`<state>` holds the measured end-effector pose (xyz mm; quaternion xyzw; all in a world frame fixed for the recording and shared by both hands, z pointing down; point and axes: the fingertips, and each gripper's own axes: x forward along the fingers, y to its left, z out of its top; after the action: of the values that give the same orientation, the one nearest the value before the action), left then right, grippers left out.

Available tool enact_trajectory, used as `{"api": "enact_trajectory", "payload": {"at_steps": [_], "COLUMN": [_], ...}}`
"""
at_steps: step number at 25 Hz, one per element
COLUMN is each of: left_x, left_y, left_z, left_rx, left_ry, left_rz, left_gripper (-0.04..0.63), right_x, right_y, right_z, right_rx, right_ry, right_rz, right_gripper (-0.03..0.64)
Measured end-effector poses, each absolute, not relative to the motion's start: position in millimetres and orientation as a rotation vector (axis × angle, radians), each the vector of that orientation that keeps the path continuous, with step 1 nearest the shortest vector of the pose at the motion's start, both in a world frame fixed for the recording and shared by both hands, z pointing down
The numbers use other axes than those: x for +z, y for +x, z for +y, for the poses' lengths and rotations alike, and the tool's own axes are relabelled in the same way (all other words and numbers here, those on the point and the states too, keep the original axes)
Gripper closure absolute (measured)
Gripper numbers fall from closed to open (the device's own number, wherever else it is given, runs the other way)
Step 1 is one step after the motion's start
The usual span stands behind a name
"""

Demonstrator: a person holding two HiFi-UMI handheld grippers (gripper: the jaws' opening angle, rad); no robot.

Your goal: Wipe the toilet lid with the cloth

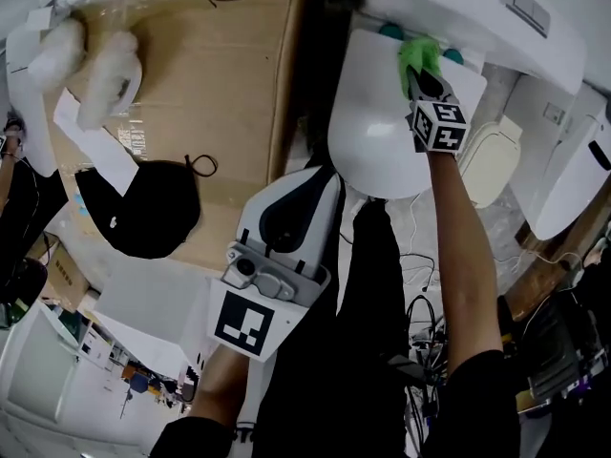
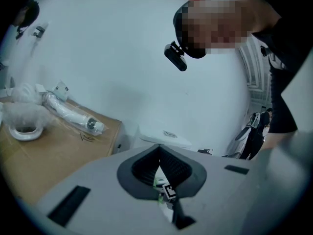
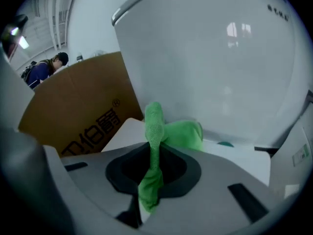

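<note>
- My right gripper (image 1: pixel 421 72) is clenched on the green cloth (image 1: pixel 420 53). In the right gripper view a strip of the cloth (image 3: pixel 155 146) runs up between the jaws, and the loose bunch spreads out beyond the tips.
- The bunched end of the cloth lies on the rear part of the white toilet lid (image 1: pixel 377 127), just in front of the tank (image 1: pixel 477 12).
- A teal hinge cap (image 1: pixel 452 57) shows just right of the cloth, at the foot of the tank. A second one (image 1: pixel 389 31) shows to its left.
- The lid is down, and its rounded front end points toward me.
- My left gripper (image 1: pixel 320 177) hangs near the lid's front edge, apart from it. Its jaws are closed together at the tips with nothing between them, as the left gripper view (image 2: pixel 159 152) confirms.
- A cardboard box (image 1: pixel 191 84) stands to the left of the toilet. Plastic-wrapped white parts (image 1: pixel 100 74) lie on top of it, and a black cap (image 1: pixel 143 208) lies at its near edge.
- White toilet parts (image 1: pixel 492 165) lie on the floor to the right of the lid.
- Cables (image 1: pixel 420 318) trail over the floor beneath my right arm.
</note>
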<state>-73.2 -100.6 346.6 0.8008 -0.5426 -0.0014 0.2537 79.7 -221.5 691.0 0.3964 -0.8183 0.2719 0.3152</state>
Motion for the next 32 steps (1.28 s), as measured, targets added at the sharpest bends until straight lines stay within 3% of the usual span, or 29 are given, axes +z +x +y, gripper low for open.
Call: {"api": "enact_trajectory", "payload": {"at_steps": [6,19,32], "left_x": [354,351,344], "left_y": [-91,-104,-98], "left_z": [-104,-99,-64], "left_rx": [-0.028,-0.052,-0.075], "left_ry": [2.145,2.112,2.059], "left_rz": [-1.48,-1.551,-1.636], "left_gripper": [0.597,0.597,0.597], "right_x": [705,708,721], "right_y": [58,19,-1], "right_z": [-225,-201,-105], "right_rx": [0.76,0.44,0.164], "right_ry": [1.023,0.583,0.086], "right_rz": [-2.158,-2.241,-2.255], "right_gripper": [0.566,0.566,0.566]}}
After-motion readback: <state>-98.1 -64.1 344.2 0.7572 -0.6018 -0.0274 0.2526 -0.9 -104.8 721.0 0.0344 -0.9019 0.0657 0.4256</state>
